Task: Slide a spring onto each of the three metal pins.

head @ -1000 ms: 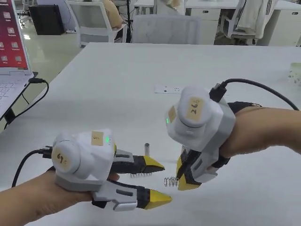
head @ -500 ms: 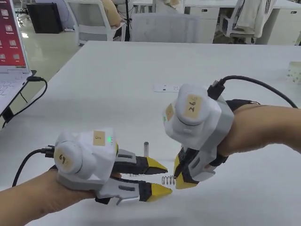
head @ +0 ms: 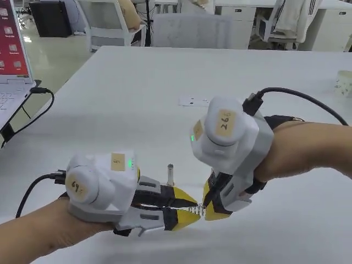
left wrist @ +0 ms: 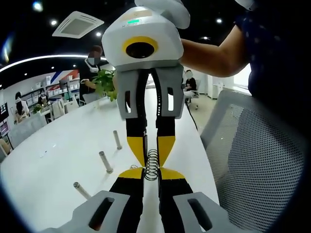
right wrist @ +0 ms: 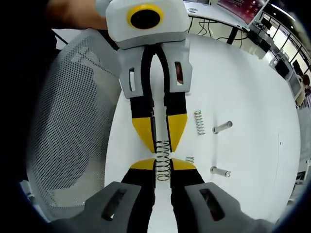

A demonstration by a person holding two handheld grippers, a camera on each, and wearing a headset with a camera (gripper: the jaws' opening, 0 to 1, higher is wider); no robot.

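One small metal spring (head: pixel 196 209) is stretched between both grippers just above the white table (head: pixel 137 99). My left gripper (head: pixel 188 209) (left wrist: pixel 151 173) is shut on one end, and my right gripper (head: pixel 208 211) (right wrist: pixel 164 165) is shut on the other end, tip to tip. In the left gripper view the spring (left wrist: pixel 152 164) runs up into the right gripper's yellow tips. Three metal pins (left wrist: pixel 117 140) (left wrist: pixel 105 161) (left wrist: pixel 81 190) stand upright on the table. One pin (head: pixel 170 175) rises just behind the gripper tips. A loose spring (right wrist: pixel 198 121) lies by two pins (right wrist: pixel 222 127) (right wrist: pixel 219 171).
A laptop (head: pixel 11 60) with a black cable (head: pixel 33 118) sits at the left table edge. A white socket strip (head: pixel 193 102) lies mid-table and a small cup (head: pixel 344 85) stands far right. Mesh chairs (head: pixel 190 30) line the far side.
My left gripper, open a second ago, has moved up to the right gripper and shut on the free end of the spring. The right gripper barely moved.
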